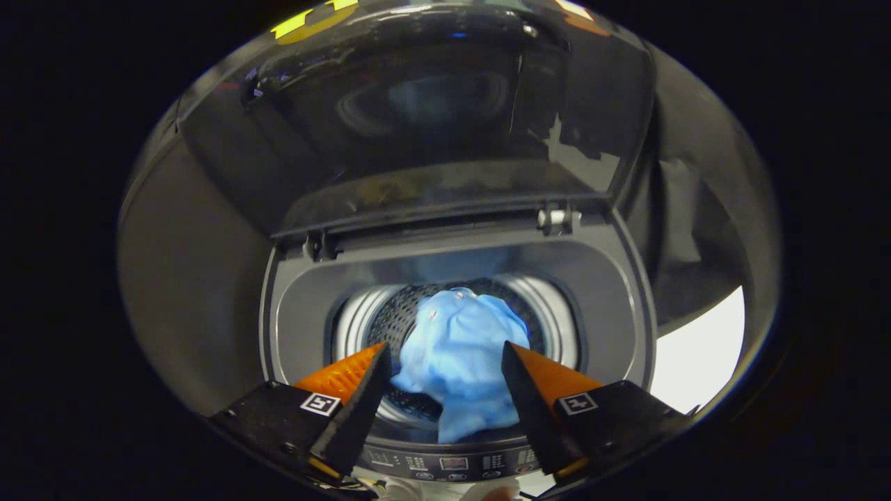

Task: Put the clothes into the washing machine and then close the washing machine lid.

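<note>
The tool (445, 365) is spread wide open above the washing machine (456, 278), gripping nothing, while the blue garment (459, 355) lies in the drum (390, 316) between its fingers, beneath the raised lid (418, 125).

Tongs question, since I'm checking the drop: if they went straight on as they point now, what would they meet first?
Most likely the blue garment lying in the drum just ahead of the open tongs; whether they already touch it, I cannot tell.
</note>
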